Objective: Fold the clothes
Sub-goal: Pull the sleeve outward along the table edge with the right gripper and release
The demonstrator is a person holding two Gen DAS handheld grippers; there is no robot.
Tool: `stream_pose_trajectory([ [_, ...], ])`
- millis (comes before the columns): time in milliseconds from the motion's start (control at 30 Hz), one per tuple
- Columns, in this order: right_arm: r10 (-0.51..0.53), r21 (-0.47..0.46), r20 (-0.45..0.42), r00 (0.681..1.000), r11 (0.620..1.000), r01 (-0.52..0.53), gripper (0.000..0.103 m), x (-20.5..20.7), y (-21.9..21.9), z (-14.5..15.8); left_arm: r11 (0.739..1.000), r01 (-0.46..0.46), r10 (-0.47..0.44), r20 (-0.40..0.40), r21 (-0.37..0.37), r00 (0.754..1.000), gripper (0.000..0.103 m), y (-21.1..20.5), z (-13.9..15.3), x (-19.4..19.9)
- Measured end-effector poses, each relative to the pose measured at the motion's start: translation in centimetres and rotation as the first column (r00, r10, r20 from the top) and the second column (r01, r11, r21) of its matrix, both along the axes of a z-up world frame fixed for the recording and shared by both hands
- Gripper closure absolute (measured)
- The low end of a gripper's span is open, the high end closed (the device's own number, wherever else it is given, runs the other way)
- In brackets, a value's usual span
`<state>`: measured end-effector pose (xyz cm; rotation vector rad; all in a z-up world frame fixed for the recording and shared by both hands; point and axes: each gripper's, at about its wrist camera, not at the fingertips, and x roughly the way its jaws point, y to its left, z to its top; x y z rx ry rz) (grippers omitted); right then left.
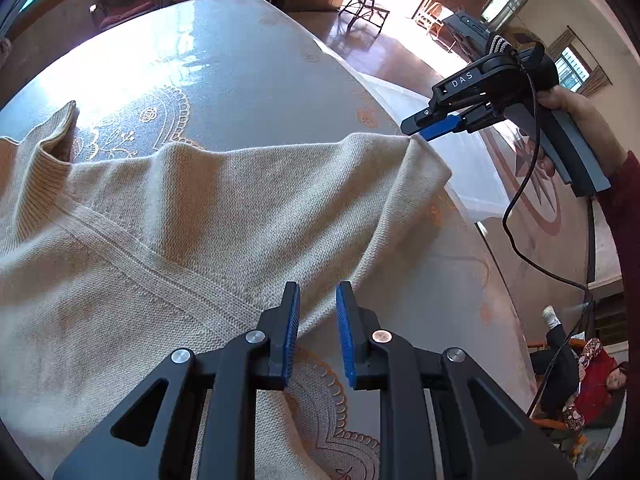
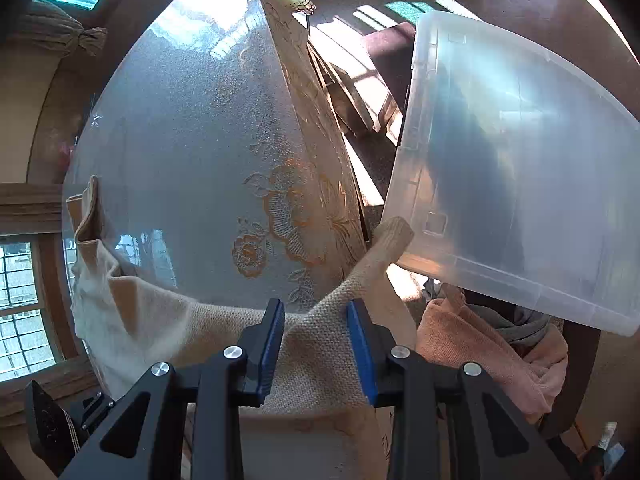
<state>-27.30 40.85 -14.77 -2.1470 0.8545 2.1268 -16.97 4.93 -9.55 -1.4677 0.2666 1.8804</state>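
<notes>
A beige knit sweater [image 1: 200, 220] lies spread over the table [image 1: 240, 60], its ribbed edge [image 1: 56, 140] standing up at the far left. My left gripper [image 1: 318, 300] hovers over the sweater's near edge, jaws a little apart, with no cloth pinched. My right gripper [image 1: 414, 132] has its tips at the sweater's far right corner, by the table edge. In the right wrist view the right gripper [image 2: 316, 320] has its jaws spreading, with a strip of the sweater [image 2: 320, 352] running between them and on over the table edge.
A clear plastic bin [image 2: 520, 160] stands tilted just past the table's right edge, over a pile of pink and grey clothes [image 2: 480, 344]. A hand [image 1: 560, 100] holds the right gripper, its cable hanging down. A seated person [image 1: 592, 384] is at lower right, chairs beyond the table.
</notes>
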Motion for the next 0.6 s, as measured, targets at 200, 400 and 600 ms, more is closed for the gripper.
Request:
stream_pose_trajectory([
  [200, 0.050, 0.074, 0.050, 0.998, 0.996, -0.054, 0.070, 0.3, -1.3, -0.5, 0.998, -0.060, 0.060, -0.021, 0.004, 0.998, 0.083, -4.6, 0.7, -0.5],
  [400, 0.003, 0.128, -0.031, 1.000, 0.992, 0.001, 0.093, 1.7, -1.3, 0.5, 0.992, -0.124, 0.124, -0.007, 0.030, 0.992, 0.083, -7.9, 0.8, -1.0],
  [600, -0.069, 0.111, -0.145, 0.987, 0.990, 0.085, 0.095, 4.2, -0.4, 1.6, 0.985, -0.167, 0.168, -0.020, 0.032, 0.986, 0.083, -10.3, 0.6, -1.2],
])
